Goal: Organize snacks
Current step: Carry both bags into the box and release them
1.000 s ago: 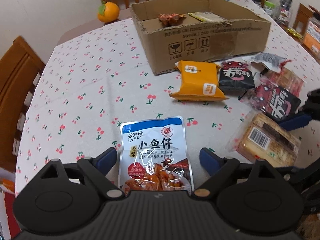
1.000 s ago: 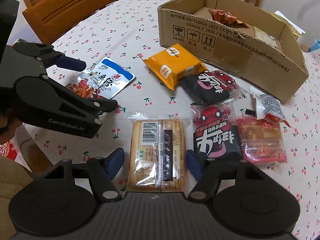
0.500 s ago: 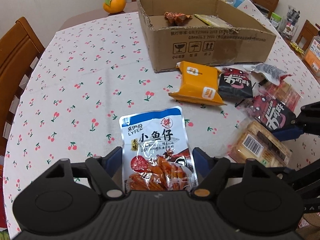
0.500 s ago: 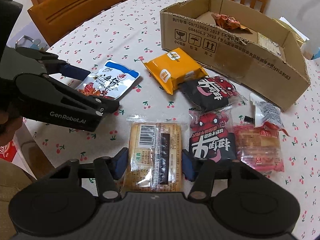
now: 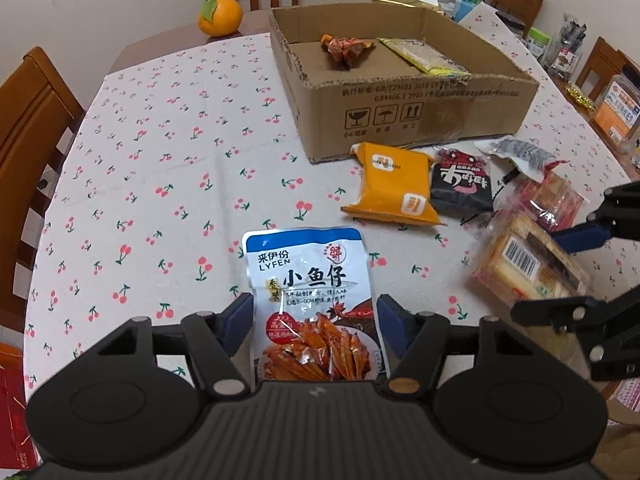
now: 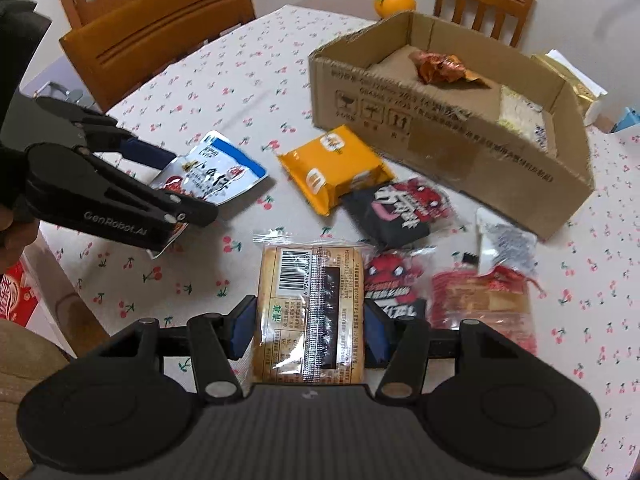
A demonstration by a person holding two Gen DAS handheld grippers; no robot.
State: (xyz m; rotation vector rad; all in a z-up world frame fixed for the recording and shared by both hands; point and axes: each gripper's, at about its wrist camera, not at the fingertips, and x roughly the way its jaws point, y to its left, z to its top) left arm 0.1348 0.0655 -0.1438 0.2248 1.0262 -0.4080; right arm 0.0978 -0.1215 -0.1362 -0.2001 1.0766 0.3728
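1. The left gripper [image 5: 316, 324] is closing on the fish pouch [image 5: 312, 300], which sits between its blue pads [image 5: 240, 320]; the pads look to be at the pouch's edges, and I cannot tell whether they press yet.
2. The right gripper [image 6: 306, 328] pinches the cake pack [image 6: 310, 312], its pads tight against both long sides.
3. Both packs are near the table's [image 5: 160, 152] front edge, well short of the box [image 5: 420, 120], which already holds two snacks.
4. Risk, left: the pouch is thin and glossy. Squeezed edge-on it may buckle or slide out as it lifts, since flat foil gives the pads little to bite on.
5. Risk, right: the cake looks soft, so a hard squeeze could crush it, and its loose wrapper may slip.
6. The black pack [image 6: 394, 292] touches the right gripper's outer finger and could get dragged along.
7. The orange pack [image 5: 394, 188] and other snacks lie between the grippers and the box; a low carry would likely knock them, or catch the box's near wall.
8. The two grippers work close together and could collide when both swing toward the box.
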